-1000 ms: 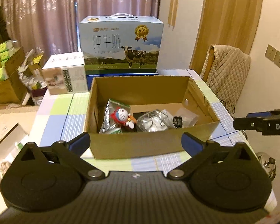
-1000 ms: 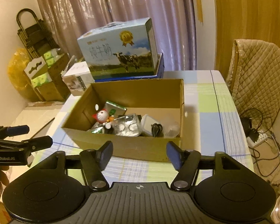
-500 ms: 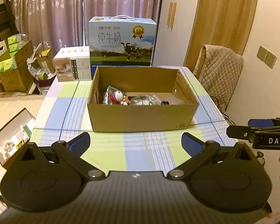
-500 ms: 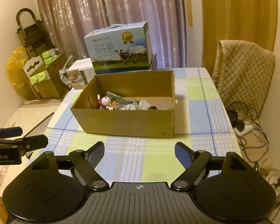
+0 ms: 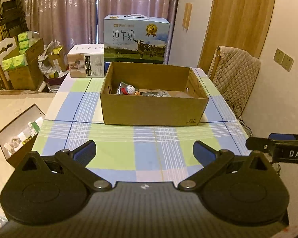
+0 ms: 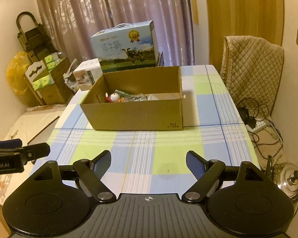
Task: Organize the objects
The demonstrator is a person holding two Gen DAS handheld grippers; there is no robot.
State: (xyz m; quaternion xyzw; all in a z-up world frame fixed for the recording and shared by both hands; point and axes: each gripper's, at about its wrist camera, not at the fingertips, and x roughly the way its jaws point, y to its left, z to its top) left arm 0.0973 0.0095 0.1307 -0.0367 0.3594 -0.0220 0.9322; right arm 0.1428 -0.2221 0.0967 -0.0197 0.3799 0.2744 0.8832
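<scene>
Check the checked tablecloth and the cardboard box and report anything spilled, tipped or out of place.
Nothing stands out. The cardboard box sits upright and square on the checked tablecloth, with the Doraemon figure and plastic packets inside it. No spill shows, and no loose item lies on the cloth.

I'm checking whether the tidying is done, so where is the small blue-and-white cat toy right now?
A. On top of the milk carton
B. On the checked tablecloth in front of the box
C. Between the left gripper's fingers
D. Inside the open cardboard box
D: the toy lies inside the open cardboard box, beside shiny packets.
</scene>
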